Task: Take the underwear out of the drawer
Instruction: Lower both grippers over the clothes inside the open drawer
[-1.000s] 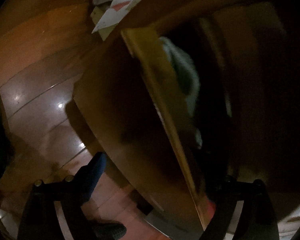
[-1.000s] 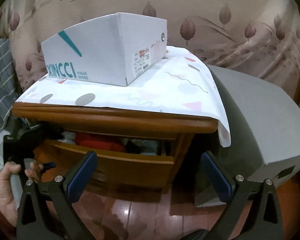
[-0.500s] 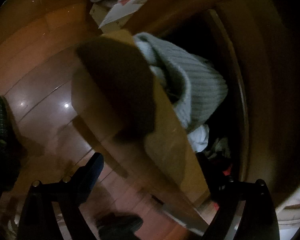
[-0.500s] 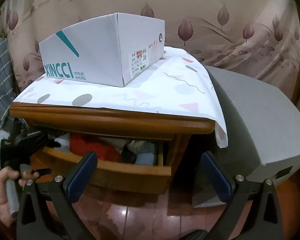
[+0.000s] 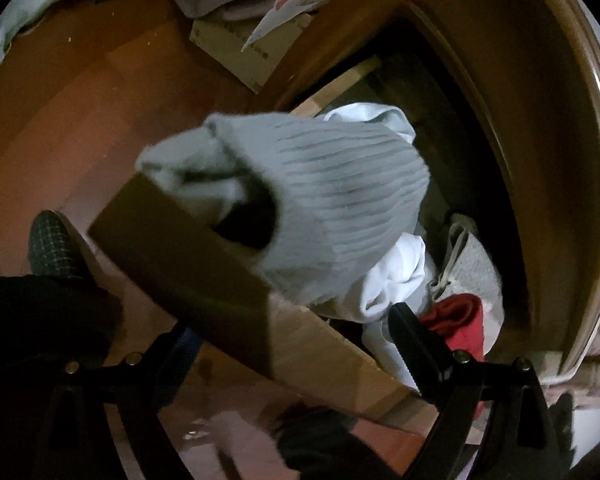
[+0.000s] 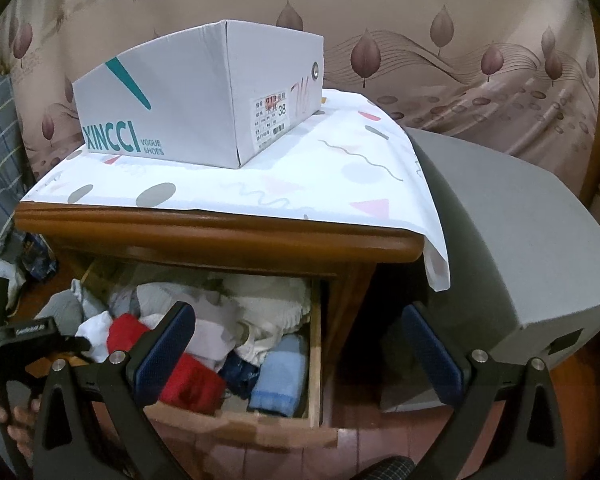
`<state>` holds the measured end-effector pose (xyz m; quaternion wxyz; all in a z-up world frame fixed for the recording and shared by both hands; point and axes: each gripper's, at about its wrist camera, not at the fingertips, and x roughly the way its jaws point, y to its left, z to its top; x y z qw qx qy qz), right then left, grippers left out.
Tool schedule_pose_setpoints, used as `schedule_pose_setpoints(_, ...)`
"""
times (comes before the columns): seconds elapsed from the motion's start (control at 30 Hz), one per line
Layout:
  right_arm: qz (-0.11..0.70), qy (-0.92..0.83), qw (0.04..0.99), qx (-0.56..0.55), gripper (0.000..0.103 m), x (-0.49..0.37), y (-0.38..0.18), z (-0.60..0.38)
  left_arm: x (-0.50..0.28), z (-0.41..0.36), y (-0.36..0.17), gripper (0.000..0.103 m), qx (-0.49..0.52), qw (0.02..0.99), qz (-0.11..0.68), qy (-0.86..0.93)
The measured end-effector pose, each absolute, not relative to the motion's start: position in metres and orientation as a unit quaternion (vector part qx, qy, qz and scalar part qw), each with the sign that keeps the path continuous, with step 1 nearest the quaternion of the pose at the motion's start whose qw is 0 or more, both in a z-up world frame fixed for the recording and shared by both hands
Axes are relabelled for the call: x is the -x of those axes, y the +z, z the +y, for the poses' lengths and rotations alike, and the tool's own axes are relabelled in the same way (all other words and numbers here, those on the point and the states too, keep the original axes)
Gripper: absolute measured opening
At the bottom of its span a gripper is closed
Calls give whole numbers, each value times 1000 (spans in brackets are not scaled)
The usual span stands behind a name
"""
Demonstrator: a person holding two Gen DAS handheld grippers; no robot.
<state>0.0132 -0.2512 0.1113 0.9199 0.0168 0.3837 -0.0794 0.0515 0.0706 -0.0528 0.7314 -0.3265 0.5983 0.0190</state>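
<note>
Drawer [image 6: 236, 420] is pulled out of the wooden nightstand [image 6: 220, 236] and packed with clothes: red piece [image 6: 188, 380], light blue folded piece [image 6: 278, 380], white items [image 6: 260, 308]; which one is underwear I can't tell, but all of it sits inside the drawer. Right gripper [image 6: 296, 352] hangs in front of the drawer, fingers [image 6: 166, 344] spread wide, holding nothing. Left gripper [image 5: 296, 336] straddles the drawer's front panel [image 5: 188, 260] by a grey ribbed knit [image 5: 332, 208], fingers apart; whether they press the panel is probably not decidable in this dark, blurred view.
</note>
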Motion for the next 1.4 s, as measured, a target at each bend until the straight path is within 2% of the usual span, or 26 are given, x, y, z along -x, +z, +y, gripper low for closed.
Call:
schedule_pose_setpoints(0.6,403,-65,913,-20,102,-16,105,-247,-42,59,-31,94,254,746,615,17)
schedule_pose_setpoints(0.83,436,-31,899,-35,102,-20,92,-241,-27,71,-46,93,233,756,611,30)
schedule_pose_setpoints(1.13,464,5,885,-36,102,-21,82,-228,-8,80,-2,93,157,792,588,46)
schedule_pose_setpoints(1.4,488,25,871,-48,102,-21,75,-224,-17,75,34,93,67,824,562,-10)
